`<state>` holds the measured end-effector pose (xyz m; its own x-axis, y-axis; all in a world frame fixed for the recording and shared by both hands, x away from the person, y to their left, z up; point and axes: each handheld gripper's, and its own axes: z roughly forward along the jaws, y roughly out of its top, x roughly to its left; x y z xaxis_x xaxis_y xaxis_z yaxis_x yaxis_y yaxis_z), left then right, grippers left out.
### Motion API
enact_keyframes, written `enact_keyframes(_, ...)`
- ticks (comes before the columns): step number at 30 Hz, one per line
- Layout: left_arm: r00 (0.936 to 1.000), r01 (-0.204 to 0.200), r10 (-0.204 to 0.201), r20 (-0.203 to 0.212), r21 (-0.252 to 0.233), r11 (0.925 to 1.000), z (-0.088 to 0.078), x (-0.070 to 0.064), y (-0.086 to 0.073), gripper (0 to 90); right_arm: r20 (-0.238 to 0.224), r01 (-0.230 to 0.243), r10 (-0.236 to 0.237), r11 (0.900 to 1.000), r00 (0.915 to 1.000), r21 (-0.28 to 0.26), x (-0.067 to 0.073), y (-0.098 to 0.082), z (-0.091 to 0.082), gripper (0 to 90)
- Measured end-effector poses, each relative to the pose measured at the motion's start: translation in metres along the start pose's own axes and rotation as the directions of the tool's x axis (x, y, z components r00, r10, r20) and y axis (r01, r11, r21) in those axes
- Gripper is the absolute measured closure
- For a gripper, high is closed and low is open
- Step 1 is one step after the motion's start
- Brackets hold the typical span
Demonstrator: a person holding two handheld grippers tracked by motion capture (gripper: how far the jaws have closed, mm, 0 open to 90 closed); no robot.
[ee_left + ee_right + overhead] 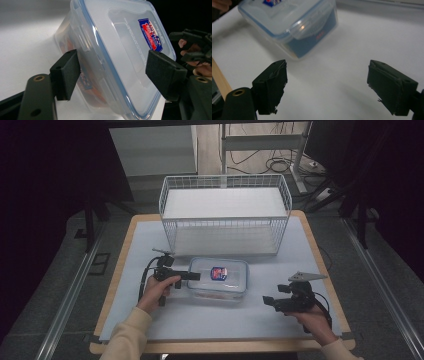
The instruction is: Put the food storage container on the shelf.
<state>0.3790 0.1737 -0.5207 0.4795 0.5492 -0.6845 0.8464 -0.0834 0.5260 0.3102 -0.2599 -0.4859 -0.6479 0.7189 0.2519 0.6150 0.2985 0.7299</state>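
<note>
The left tongs (113, 72) were spread around the plastic box's (218, 279) end, not pinching it. The right tongs (327, 86) stood spread over the surface (210, 320).

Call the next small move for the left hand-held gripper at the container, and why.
Probably close the left hand-held gripper a little further on the plastic container. In the left gripper view its pads straddle the container's end, one by the side wall, one over the lid, with gaps on both sides, so nothing is gripped yet. The right hand-held gripper waits open, apart from the container.

White wire basket (225, 212) on white-topped table (150, 320)
</note>
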Motion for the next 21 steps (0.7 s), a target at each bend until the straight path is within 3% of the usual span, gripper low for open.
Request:
enact_keyframes(4, 1.0000, 0.000, 0.000, 0.003, 0.000, 1.0000, -0.001, 0.001, 0.000, 29.9, -0.021, -0.035, 0.035, 0.999, 0.9992, 0.001, 0.000, 0.015, 0.008, 16.6)
enact_keyframes(5, 1.0000, 0.000, 0.000, 0.002, 0.000, 1.0000, -0.001, 0.001, 0.000, 30.2, -0.033, -0.064, 0.064, 0.998, 0.9974, 0.002, -0.001, 0.023, 0.013, 16.6)
enact_keyframes(8, 1.0000, 0.003, -0.003, 0.006, -0.002, 1.0000, -0.001, 0.001, 0.000, 30.6, -0.039, -0.074, 0.074, 0.997, 0.9965, 0.009, 0.000, 0.030, 0.019, 16.5)
enact_keyframes(10, 1.0000, 0.003, -0.003, 0.007, -0.002, 1.0000, -0.001, 0.001, 0.000, 30.9, -0.069, -0.098, 0.098, 0.995, 0.9928, 0.011, 0.001, 0.037, 0.028, 16.1)
enact_keyframes(21, 1.0000, 0.003, -0.003, 0.006, -0.006, 1.0000, -0.001, 0.002, 0.000, 31.2, -0.099, -0.158, 0.163, 0.986, 0.9816, 0.057, 0.000, 0.050, 0.061, 15.8)
